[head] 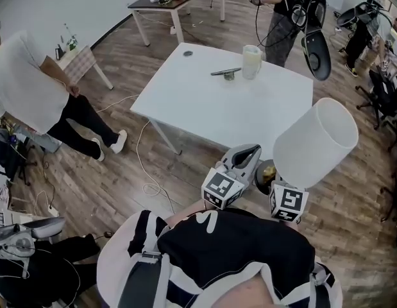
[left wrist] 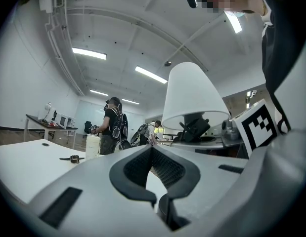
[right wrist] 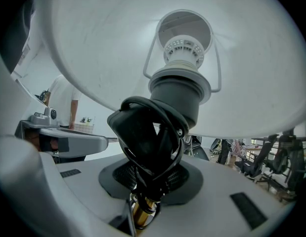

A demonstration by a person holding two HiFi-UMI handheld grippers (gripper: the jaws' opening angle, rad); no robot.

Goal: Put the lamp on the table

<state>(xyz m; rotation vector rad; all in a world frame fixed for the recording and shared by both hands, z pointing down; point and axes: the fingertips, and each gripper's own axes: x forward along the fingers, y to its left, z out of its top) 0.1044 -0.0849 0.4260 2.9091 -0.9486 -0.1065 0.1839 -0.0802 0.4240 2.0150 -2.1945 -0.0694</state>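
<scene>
The lamp has a white cone shade [head: 315, 143] and a brass stem with black cord wound round it. My right gripper [head: 279, 181] is shut on that stem, holding the lamp upright just off the near edge of the white table [head: 204, 108]. In the right gripper view the cord coil [right wrist: 148, 132] and brass stem [right wrist: 143, 209] sit between the pads of the right gripper [right wrist: 150, 179], with the shade [right wrist: 241, 58] overhead. My left gripper [head: 246, 156] is beside it, shut and empty. The left gripper [left wrist: 153, 157] sees the lamp shade [left wrist: 192, 95] to its right.
On the table's far side stand a pale jug [head: 251, 61], a dark tool [head: 225, 72] and a small round item [head: 188, 53]. A person with a backpack [head: 294, 11] stands behind the table, another in a white shirt [head: 31, 88] at left. Office chairs [head: 384, 95] are at right, a cable [head: 143, 165] on the floor.
</scene>
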